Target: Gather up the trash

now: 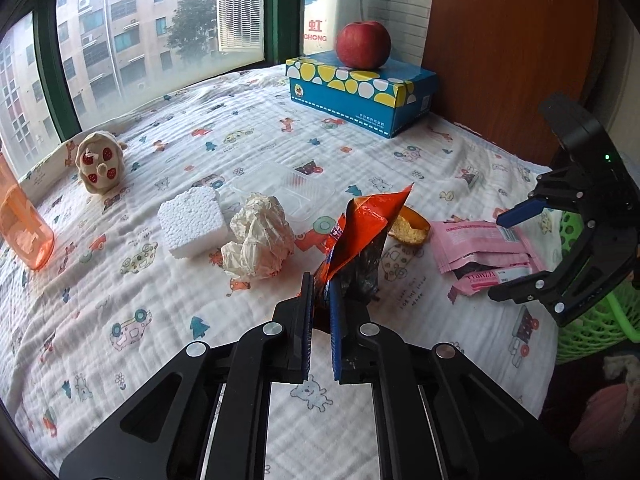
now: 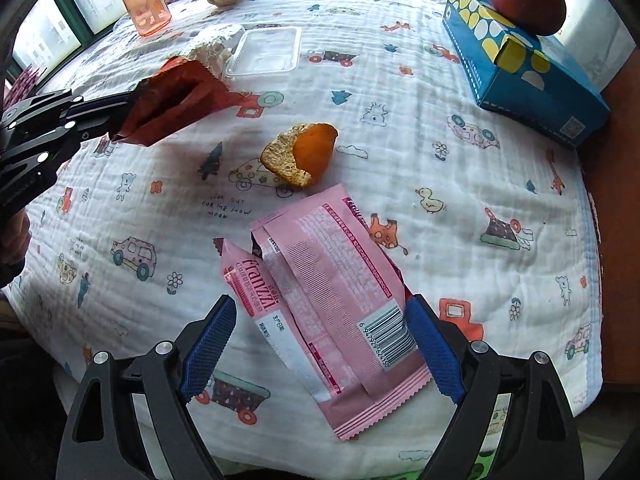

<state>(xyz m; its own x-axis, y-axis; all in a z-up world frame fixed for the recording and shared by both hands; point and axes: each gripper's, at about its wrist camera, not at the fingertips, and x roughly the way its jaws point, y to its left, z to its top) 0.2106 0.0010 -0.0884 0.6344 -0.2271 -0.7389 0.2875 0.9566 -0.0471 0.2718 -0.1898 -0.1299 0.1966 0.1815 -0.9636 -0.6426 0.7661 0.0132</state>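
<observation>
My left gripper (image 1: 320,304) is shut on an orange snack bag (image 1: 360,236) and holds it above the printed cloth; the bag also shows in the right wrist view (image 2: 176,100). My right gripper (image 2: 320,340) is open, its jaws standing either side of the pink wrappers (image 2: 336,292) that lie flat on the cloth. In the left wrist view the right gripper (image 1: 516,252) hovers over the pink wrappers (image 1: 480,248). An orange peel (image 2: 304,156) lies between the two grippers. A crumpled paper ball (image 1: 260,236), a white foam block (image 1: 192,224) and a clear plastic tray (image 1: 296,192) lie further left.
A blue tissue box (image 1: 360,92) with a red apple (image 1: 363,45) on it stands at the back right. An orange bottle (image 1: 20,224) and a plush toy (image 1: 98,166) are at the left. A green basket (image 1: 592,320) sits beyond the right edge.
</observation>
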